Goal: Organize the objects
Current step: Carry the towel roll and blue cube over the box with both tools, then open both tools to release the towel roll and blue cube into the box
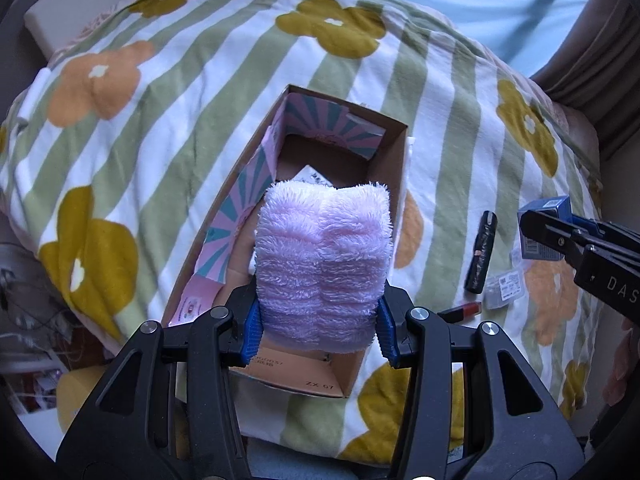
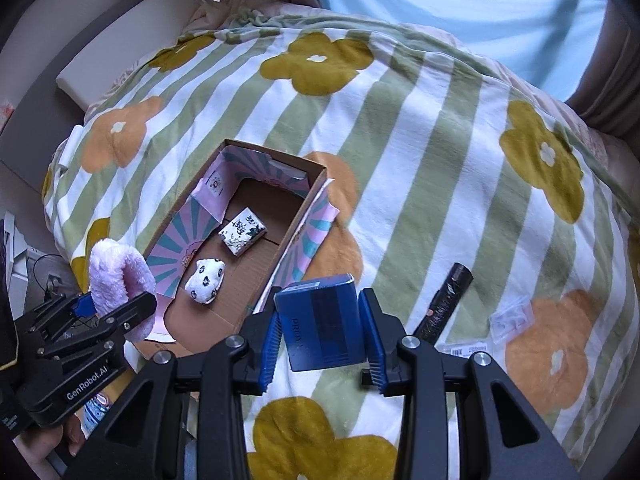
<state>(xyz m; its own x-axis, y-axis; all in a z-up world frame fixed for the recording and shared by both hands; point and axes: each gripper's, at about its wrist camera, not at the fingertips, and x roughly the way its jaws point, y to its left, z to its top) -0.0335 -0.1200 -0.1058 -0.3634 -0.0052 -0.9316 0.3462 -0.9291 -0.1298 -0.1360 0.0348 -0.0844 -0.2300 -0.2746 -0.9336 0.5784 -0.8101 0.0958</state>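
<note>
Two things already lay in the open cardboard box (image 2: 298,190) on the bed's flowered blanket (image 2: 420,128): a white patterned packet (image 2: 242,231) and a small spotted pouch (image 2: 206,280). The left tool (image 1: 318,318) gripped a fluffy pink cloth (image 1: 323,256) above the box; the right tool (image 2: 319,338) was clamped on a blue box (image 2: 322,326) just beside it. A black tube (image 2: 444,300) and clear packets (image 2: 512,316) remained on the blanket, so I'd judge it about half done.

Pink pad (image 1: 323,264): fluffy plush cloth. Blanket (image 1: 208,92): soft matt fleece. Box (image 2: 280,252): raw matt cardboard, printed paper liner. Blue carton (image 2: 324,324): smooth card. Black tube (image 2: 442,304): glossy plastic.
</note>
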